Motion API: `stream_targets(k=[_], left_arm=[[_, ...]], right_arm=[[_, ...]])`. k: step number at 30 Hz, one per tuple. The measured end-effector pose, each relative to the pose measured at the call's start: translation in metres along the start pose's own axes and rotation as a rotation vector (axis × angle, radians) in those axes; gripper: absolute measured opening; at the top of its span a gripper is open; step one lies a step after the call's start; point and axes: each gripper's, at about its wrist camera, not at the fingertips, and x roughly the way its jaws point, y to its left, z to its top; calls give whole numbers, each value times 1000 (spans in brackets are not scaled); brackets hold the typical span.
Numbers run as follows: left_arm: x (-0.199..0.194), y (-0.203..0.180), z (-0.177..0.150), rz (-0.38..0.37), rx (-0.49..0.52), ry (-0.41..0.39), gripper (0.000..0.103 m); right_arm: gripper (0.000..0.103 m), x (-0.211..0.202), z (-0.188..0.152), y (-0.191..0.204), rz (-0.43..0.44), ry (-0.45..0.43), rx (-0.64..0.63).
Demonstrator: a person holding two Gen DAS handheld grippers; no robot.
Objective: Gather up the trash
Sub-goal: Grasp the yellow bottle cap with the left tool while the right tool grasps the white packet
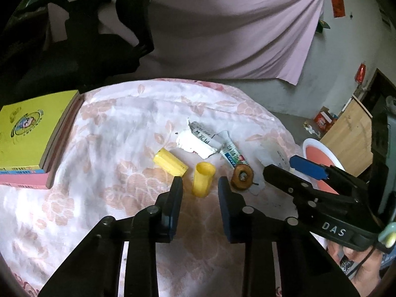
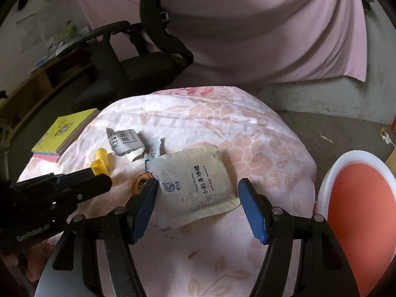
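Note:
A yellow plastic tube [image 1: 203, 182] stands on the flowered cloth [image 1: 104, 148] between the fingers of my left gripper [image 1: 200, 183]; a gap shows on each side, so the gripper is open. A second yellow tube [image 1: 169, 164] lies just behind it. Beside them are torn paper [image 1: 198, 141], a small printed tube [image 1: 232, 154] and a brown fruit core [image 1: 242, 175]. A white sachet [image 2: 195, 185] lies flat between the fingers of my right gripper [image 2: 198, 185], which is open; its left finger hides the sachet's left edge and its right finger stands just clear.
A white bin with an orange liner [image 2: 329, 185] stands low at the right of the table. A stack of books, yellow on top [image 1: 29, 133], lies at the left edge. A black office chair [image 2: 128, 69] stands behind the table, before a pink curtain.

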Motion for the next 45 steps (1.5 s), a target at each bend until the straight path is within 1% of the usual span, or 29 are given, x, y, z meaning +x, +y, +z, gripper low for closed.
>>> stream_targets(k=[3,5,13,20,21,22,25,27,31,35,36,39,41,43,45], left_arm=[[3,-1,2,8,1,3,18],[3,-1,0,12,7,1,12],[-4,0,-5,13,-11,-26,11],[-26,-2,-11,12,0,-128,11],[-29,-3,-12,13,-1,-144,11],[-32,-4,-13,13,-1,-160,11],[-41,-5,-17,7,5,-207,11],[-43,-6,-19,9,14,-215,11],[-38,-12,-19,17,24,-179,11],[-24,-5,-16,30,-14,-106,11],[-23,-2,-15,29,-27,-99,11],[-23,3,-15,25,-56,-88,11],[-22,3,-15,24,-59,-82,11],[-23,2,-14,23,-57,-80,11],[-23,2,-14,21,-58,-78,11]], right_arm=[[65,1,0,0,-3,1,-3],[65,1,0,0,-2,1,-2],[65,-2,-1,-3,9,-9,5],[65,-10,-3,-3,19,-44,20],[64,-13,-4,-3,24,-57,21],[56,-16,-4,-3,26,-71,22],[55,-26,-7,-2,31,-120,22],[55,-26,-7,-2,39,-117,25],[55,-17,-6,-4,46,-66,44],[56,-11,-6,-7,31,-30,59],[59,-8,-5,-7,23,-19,60],[61,-4,-1,-7,5,-5,49],[66,1,1,-7,7,7,39],[75,6,2,-5,20,33,22],[76,5,1,-3,18,33,8]])
